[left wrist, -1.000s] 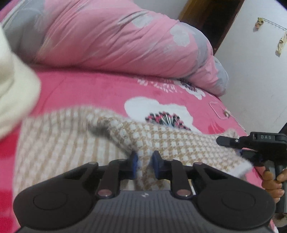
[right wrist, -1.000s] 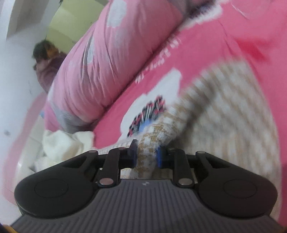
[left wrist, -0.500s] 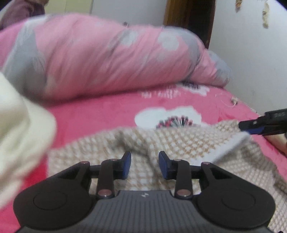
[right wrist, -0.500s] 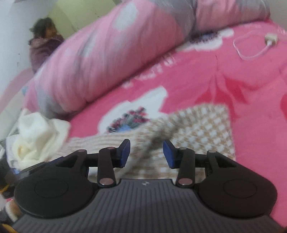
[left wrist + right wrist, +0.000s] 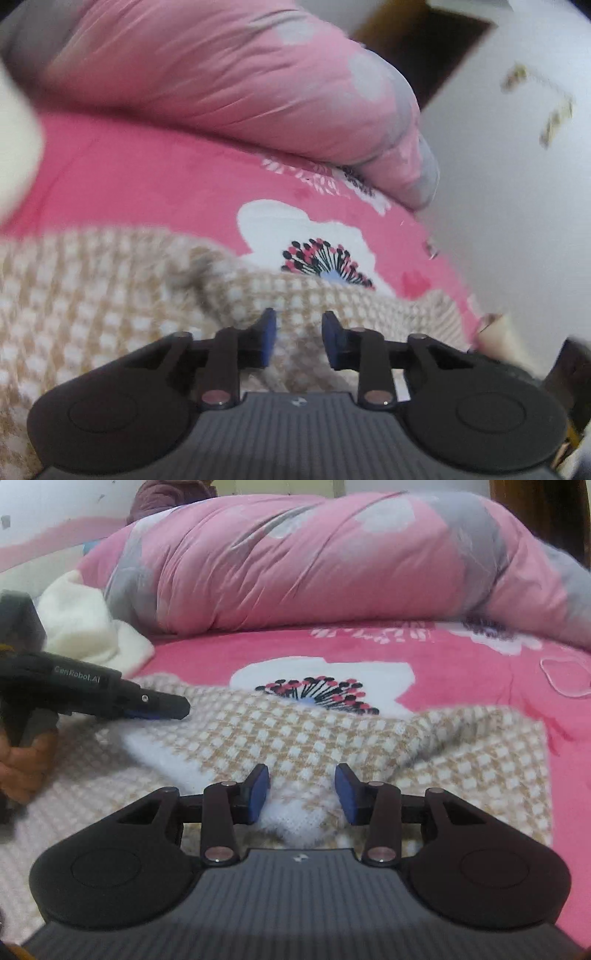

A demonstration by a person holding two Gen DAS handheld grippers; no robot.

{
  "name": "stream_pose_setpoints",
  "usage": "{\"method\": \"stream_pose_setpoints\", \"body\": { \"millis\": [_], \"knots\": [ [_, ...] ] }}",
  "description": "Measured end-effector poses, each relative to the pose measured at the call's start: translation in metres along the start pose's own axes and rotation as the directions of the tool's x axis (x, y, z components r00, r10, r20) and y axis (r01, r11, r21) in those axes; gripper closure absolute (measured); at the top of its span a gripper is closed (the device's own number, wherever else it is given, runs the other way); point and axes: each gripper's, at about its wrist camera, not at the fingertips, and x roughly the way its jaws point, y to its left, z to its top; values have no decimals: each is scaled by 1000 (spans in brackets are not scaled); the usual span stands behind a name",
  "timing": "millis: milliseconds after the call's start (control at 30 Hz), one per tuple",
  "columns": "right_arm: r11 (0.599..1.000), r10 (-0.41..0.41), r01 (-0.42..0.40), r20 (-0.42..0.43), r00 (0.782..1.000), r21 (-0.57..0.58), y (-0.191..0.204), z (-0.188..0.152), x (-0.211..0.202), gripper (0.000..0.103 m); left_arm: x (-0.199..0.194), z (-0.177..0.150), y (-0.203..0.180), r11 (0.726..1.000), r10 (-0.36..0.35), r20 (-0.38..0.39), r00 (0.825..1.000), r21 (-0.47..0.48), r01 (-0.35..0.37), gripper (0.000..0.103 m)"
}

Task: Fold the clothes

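The left gripper [image 5: 297, 334], marked "CenRobot.AI", had let go of the sweater [image 5: 332, 738]; its jaws were closing again, pads clear of the knit. The right gripper [image 5: 302, 794] had also released, jaws apart over a white fold. The sweater lay across the bedspread [image 5: 461, 661], long axis left-right, before the quilt [image 5: 314, 561].

We see a bed [image 5: 207, 653] under a pink flowered sheet. On it lie a beige-and-white checked garment [image 5: 295, 734], a rolled pink-and-grey quilt [image 5: 314, 561] and a cream cloth [image 5: 85, 620] at its left end.
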Motion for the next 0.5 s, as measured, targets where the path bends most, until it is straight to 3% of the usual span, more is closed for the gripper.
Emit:
{"method": "stream_pose_setpoints", "body": {
  "millis": [133, 167, 200, 267, 333, 367, 433, 500],
  "knots": [
    [1000, 4, -4, -16, 1000, 17, -2, 3, -2, 63, -5, -5, -11, 996, 42, 30, 999, 75, -44, 82],
    [1000, 0, 0, -15, 1000, 31, -2, 2, -4, 63, -8, -9, -20, 989, 53, 37, 998, 138, -58, 74],
    [999, -4, 5, -13, 1000, 45, -2, 1, -4, 63, -10, -13, -30, 976, 62, 44, 997, 208, -70, 60],
    [999, -15, 15, -7, 1000, 48, 2, -3, -6, 63, -12, -27, -52, 914, 91, 53, 994, 391, -104, 46],
    [999, -23, 23, -5, 1000, 39, 5, -8, -8, 63, -7, -42, -73, 818, 172, 74, 982, 545, -184, 46],
    [999, -25, 26, -5, 1000, 35, 6, -8, -10, 63, -7, -45, -78, 792, 194, 82, 978, 575, -206, 46],
    [999, -30, 31, -7, 1000, 27, 7, -10, -12, 63, -7, -46, -77, 796, 206, 80, 975, 566, -214, 45],
    [999, -35, 35, -5, 999, 23, 7, -11, -14, 63, -11, -46, -71, 818, 220, 74, 973, 529, -225, 43]
  ]
}}
